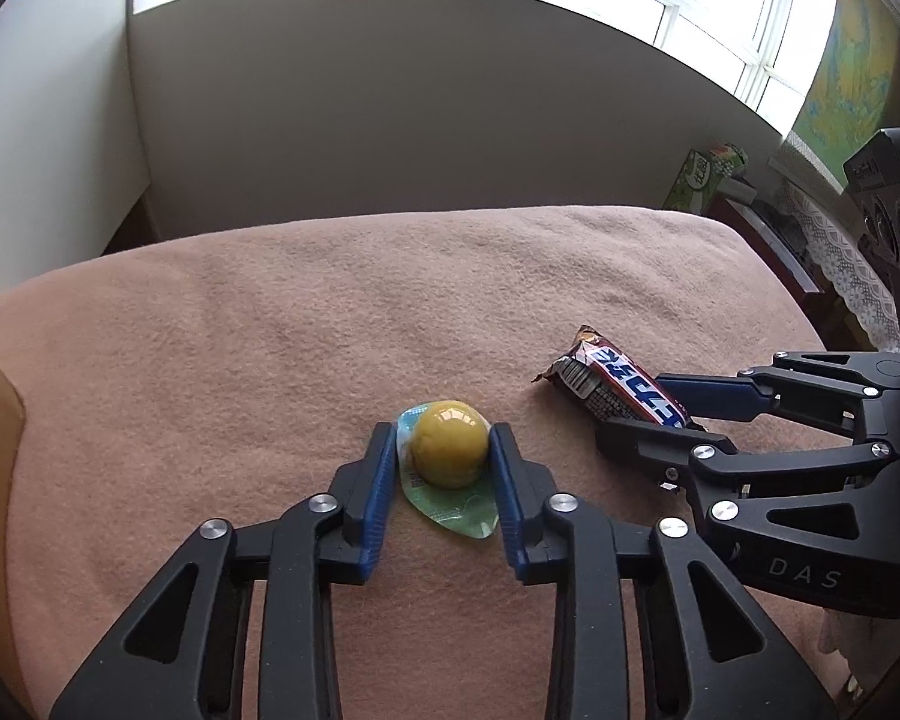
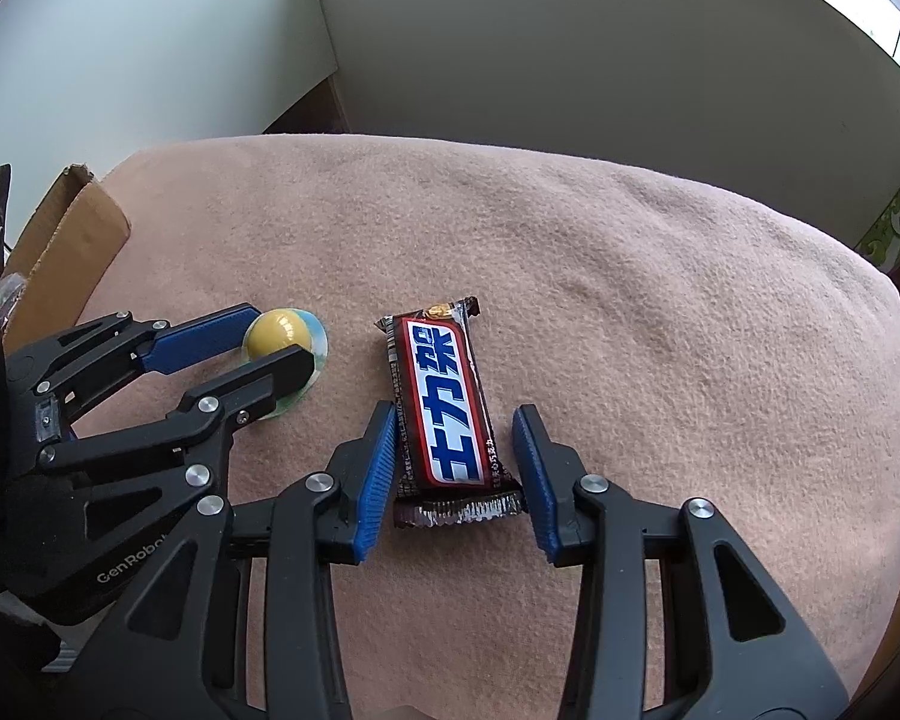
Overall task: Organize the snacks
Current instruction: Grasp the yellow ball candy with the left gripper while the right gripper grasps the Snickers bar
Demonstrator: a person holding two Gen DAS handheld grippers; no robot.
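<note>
A yellow jelly cup (image 1: 450, 444) with a green foil lid lies on the pink blanket (image 1: 270, 330). My left gripper (image 1: 444, 438) has its blue pads against both sides of the cup; it also shows in the right wrist view (image 2: 279, 339) around the cup (image 2: 276, 327). A chocolate bar (image 2: 444, 414) in a brown, red and blue wrapper lies between the fingers of my right gripper (image 2: 456, 426), which is open with gaps on both sides. The bar (image 1: 624, 387) and right gripper (image 1: 660, 414) also show in the left wrist view.
An open cardboard box (image 2: 66, 258) stands at the blanket's left edge. A white panel (image 1: 390, 120) stands behind the blanket. A green carton (image 1: 699, 177) and a lace-covered shelf (image 1: 822, 240) are at the back right.
</note>
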